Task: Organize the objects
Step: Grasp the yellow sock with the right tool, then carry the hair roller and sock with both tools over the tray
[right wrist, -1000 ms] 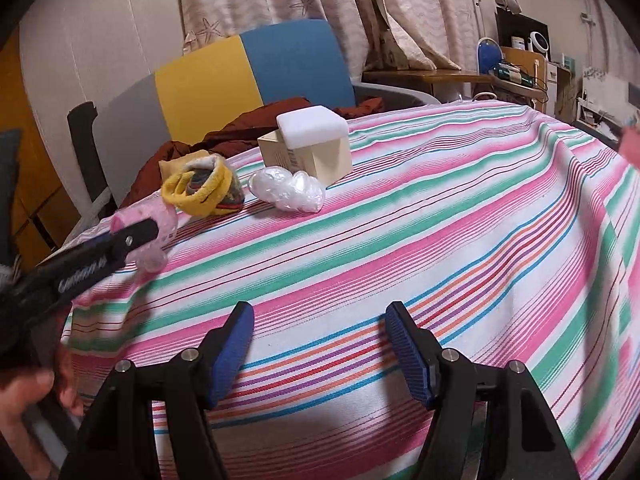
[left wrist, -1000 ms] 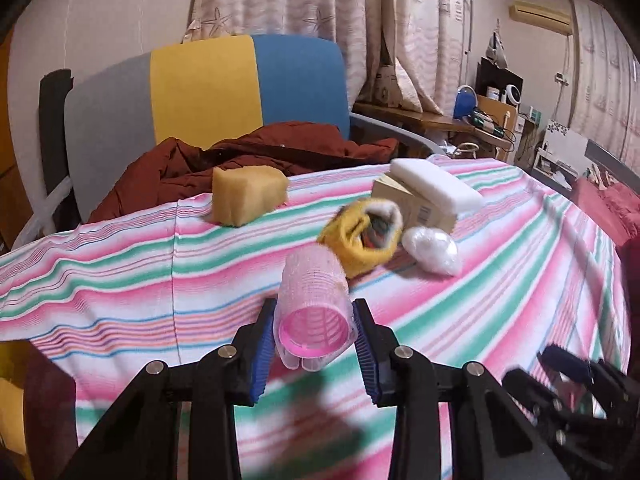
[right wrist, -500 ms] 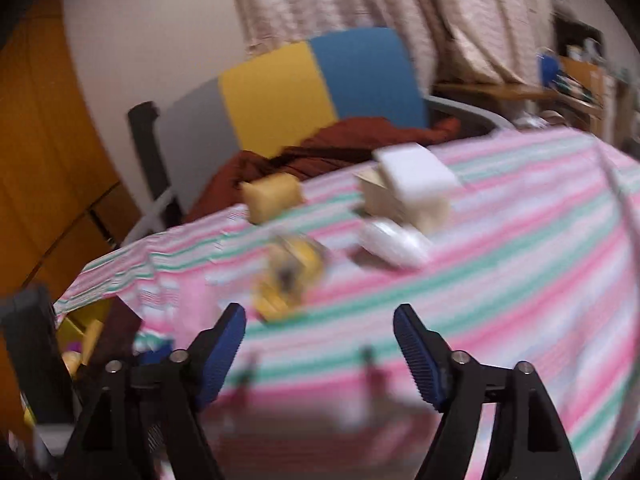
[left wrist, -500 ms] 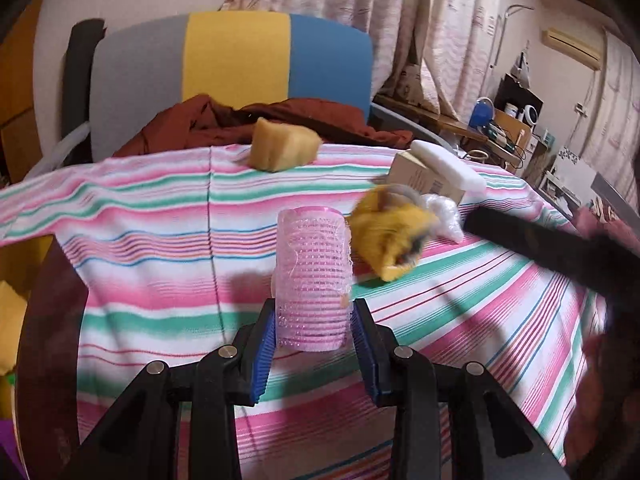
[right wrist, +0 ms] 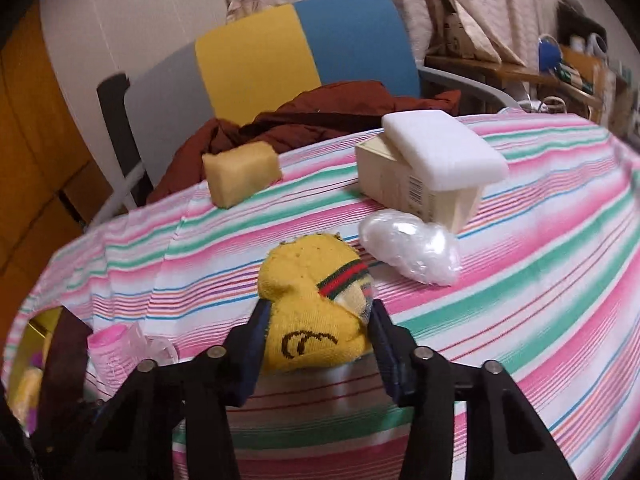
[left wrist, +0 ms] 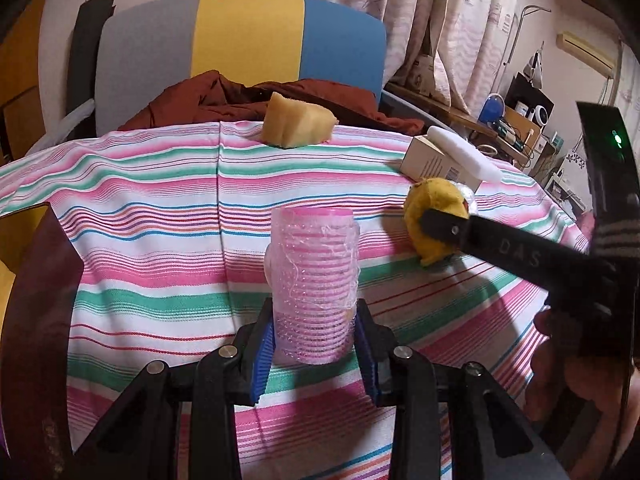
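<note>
Pink hair roller (left wrist: 314,284): upright near the striped counter (left wrist: 160,208) edge, clamped low in the left tool (left wrist: 315,354), seemingly for setting down. Yellow rolled sock (right wrist: 316,312): mid-counter, right tool (right wrist: 316,334) jaws just closing against both sides, likely for lifting. Sponge (right wrist: 241,172), box (right wrist: 404,184), plastic wad (right wrist: 412,252) lie beyond.

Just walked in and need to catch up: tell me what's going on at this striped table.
A person is tidying with a handheld gripper in each hand. The left gripper is clamped on a pink hair roller, held upright above the striped tablecloth. The right gripper has just been closing and now pinches a balled yellow sock. A yellow sponge, a clear plastic wad and a box topped with a white foam block lie untouched beyond.
</note>
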